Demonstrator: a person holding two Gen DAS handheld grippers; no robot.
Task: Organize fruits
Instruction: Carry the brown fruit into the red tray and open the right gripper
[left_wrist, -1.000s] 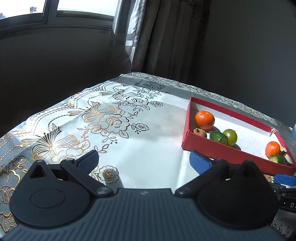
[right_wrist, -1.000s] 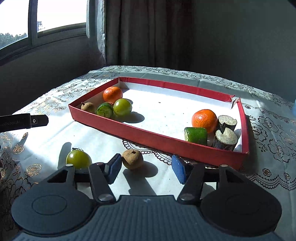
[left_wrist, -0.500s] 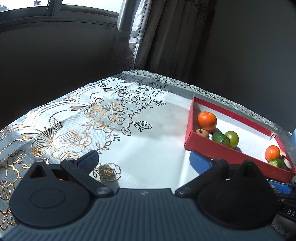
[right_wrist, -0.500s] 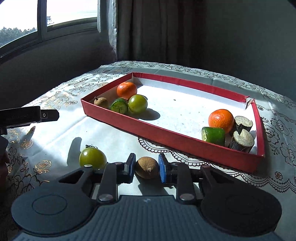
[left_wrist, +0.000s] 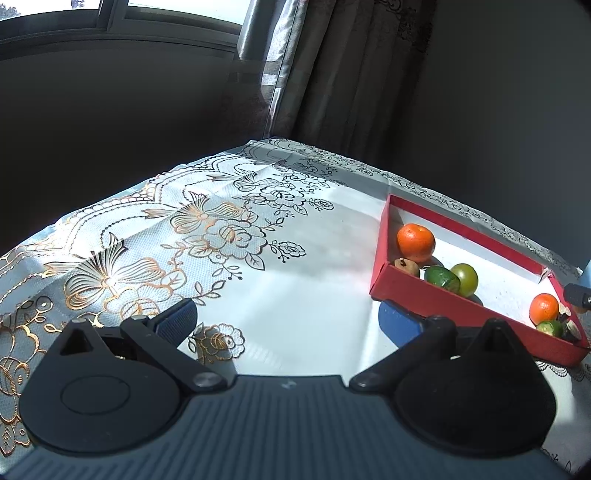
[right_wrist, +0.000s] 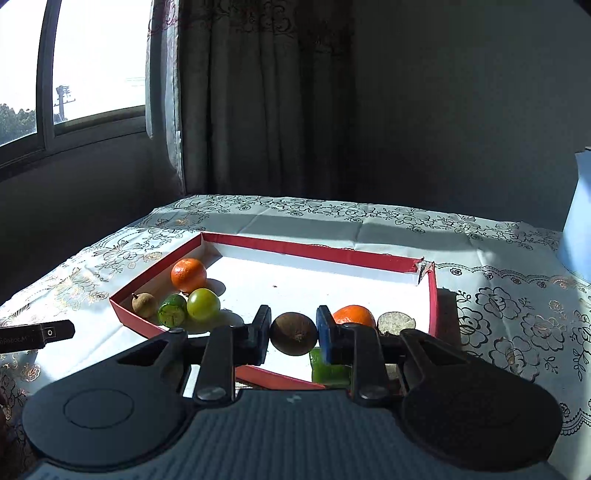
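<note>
A counter draped in a white cloth (left_wrist: 314, 280) printed with gold and black flowers stands in a dim room, with a window (right_wrist: 70, 59) and dark curtains (right_wrist: 258, 96) behind it and sun falling across the top. On the cloth sits a shallow red tray (right_wrist: 321, 252) with a white floor.

The right claw (right_wrist: 293, 332) is closed on a round brown fruit (right_wrist: 293, 333), which is pinched between the 2 blue-faced pads and held above the tray's near side. Just behind the right pad sits an orange (right_wrist: 354, 315), with a cut piece showing a pale face (right_wrist: 396, 320) beside it and a green chunk (right_wrist: 330, 371) lower down, partly hidden by the claw.

At the tray's left end, 4 fruits are grouped near one another: a second orange (right_wrist: 188, 274) toward the back, a small brown fruit (right_wrist: 143, 304) against the near wall, a dark green fruit (right_wrist: 172, 310), and a yellow-green round fruit (right_wrist: 203, 304) beside it.

The left claw (left_wrist: 286, 320) is spread wide with nothing between its pads, hovering low over bare cloth just left of the tray's corner. In the left wrist view, the tray (left_wrist: 417, 291) lies to the right, and the tip of the right tool (left_wrist: 576, 295) shows at the frame's edge.
</note>
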